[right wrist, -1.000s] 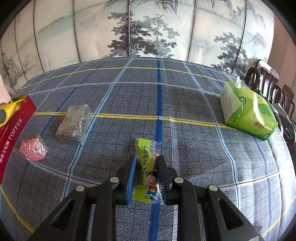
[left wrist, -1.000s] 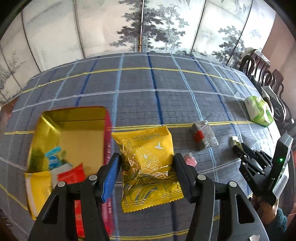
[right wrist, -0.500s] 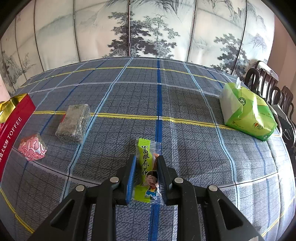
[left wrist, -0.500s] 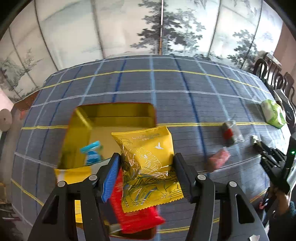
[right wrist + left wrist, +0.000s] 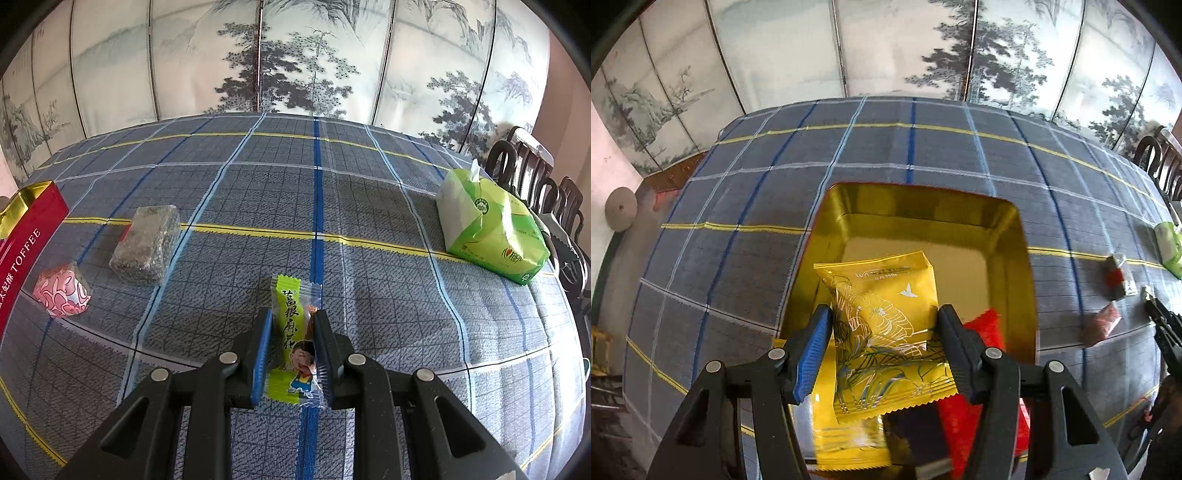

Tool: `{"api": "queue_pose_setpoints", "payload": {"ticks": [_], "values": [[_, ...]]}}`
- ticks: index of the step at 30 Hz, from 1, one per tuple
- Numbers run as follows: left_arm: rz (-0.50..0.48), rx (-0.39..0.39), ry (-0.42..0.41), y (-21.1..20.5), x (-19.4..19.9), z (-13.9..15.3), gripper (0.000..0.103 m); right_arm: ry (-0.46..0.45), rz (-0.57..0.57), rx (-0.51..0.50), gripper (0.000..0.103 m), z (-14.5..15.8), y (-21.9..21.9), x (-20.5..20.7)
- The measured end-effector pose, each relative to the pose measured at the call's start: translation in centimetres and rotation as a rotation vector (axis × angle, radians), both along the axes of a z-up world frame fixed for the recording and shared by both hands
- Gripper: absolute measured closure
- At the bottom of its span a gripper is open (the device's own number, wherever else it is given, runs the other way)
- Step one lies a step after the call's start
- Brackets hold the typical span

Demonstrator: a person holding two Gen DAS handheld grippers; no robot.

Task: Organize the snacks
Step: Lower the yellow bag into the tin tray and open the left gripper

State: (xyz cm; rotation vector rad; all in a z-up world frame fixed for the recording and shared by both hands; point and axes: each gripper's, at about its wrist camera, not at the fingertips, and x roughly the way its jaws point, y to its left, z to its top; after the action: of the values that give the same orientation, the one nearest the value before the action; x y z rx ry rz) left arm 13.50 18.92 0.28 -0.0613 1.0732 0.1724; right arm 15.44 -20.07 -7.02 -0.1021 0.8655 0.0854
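Observation:
My left gripper (image 5: 884, 325) is shut on a yellow snack packet (image 5: 886, 328) and hangs over the open gold-lined tin (image 5: 923, 206). A red packet (image 5: 982, 332) and another yellow packet (image 5: 849, 443) lie in the tin below. My right gripper (image 5: 293, 328) is shut on a slim green snack packet (image 5: 291, 325), low over the tablecloth. On the cloth to its left lie a dark wrapped bar (image 5: 147, 243) and a pink wrapped candy (image 5: 61, 290). The tin's red side (image 5: 22, 243) shows at the far left of the right wrist view.
A green tissue pack (image 5: 487, 225) sits at the table's right, with dark wooden chairs (image 5: 539, 177) behind it. A painted folding screen (image 5: 295, 55) stands behind the table. In the left wrist view the right gripper (image 5: 1167, 332), bar (image 5: 1117, 277) and candy (image 5: 1102, 325) appear at right.
My left gripper has carried the yellow packet leftward until it is over the tin's middle. The right gripper and its green packet have stayed put.

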Motion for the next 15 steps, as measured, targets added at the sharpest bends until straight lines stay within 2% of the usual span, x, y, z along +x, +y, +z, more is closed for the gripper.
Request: {"api": "queue_pose_setpoints", "payload": {"ticks": [6,15], "values": [[-0.005,0.013,0.029,0.6,0.2,-1.2,0.048,0.001,0.000,0.003,0.080,0.0,0.1,0.0],[-0.030,0.034,0.027,0.4,0.1,-1.5,0.048,0.000,0.000,-0.003,0.079,0.1,0.0,0.0]]}}
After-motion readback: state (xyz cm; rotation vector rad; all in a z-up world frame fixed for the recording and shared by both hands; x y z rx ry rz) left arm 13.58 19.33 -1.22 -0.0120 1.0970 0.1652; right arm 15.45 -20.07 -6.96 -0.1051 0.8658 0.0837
